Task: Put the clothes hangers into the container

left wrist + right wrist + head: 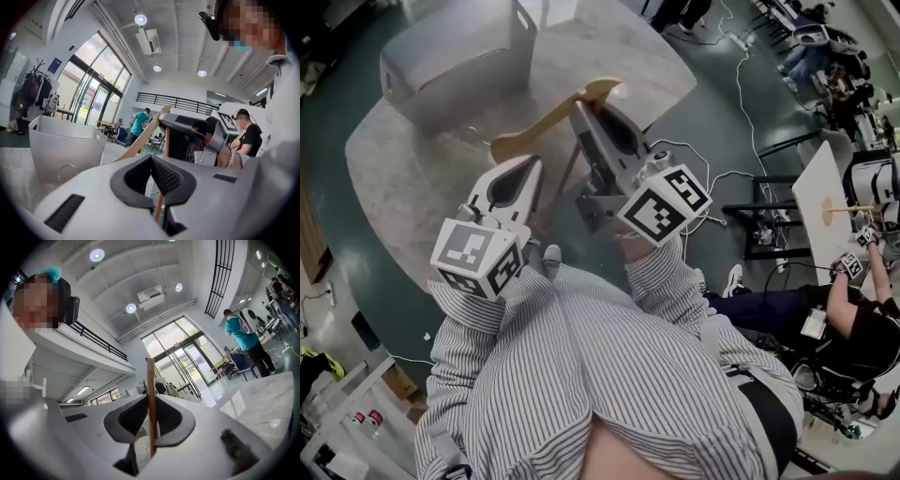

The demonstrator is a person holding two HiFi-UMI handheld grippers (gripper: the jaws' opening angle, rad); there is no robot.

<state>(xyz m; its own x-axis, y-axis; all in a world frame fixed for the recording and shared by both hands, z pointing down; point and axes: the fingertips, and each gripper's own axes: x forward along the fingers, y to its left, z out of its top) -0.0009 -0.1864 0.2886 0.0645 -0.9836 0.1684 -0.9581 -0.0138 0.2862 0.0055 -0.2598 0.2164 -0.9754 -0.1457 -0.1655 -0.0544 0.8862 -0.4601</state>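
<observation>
Right gripper [151, 397]: my jaws are nearly closed, pinching the thin bar of the wooden clothes hanger [150, 376], which stands upright between the pads. I judge that holding it by the bar leaves its curved shoulder free to lead.

Head view: hanger sits at frame centre over the table [403, 178], lower right of the grey container [459, 56]. It is not in yet.

Left gripper [151, 158]: jaws together, empty, beside the bar, probably to steady it.
</observation>
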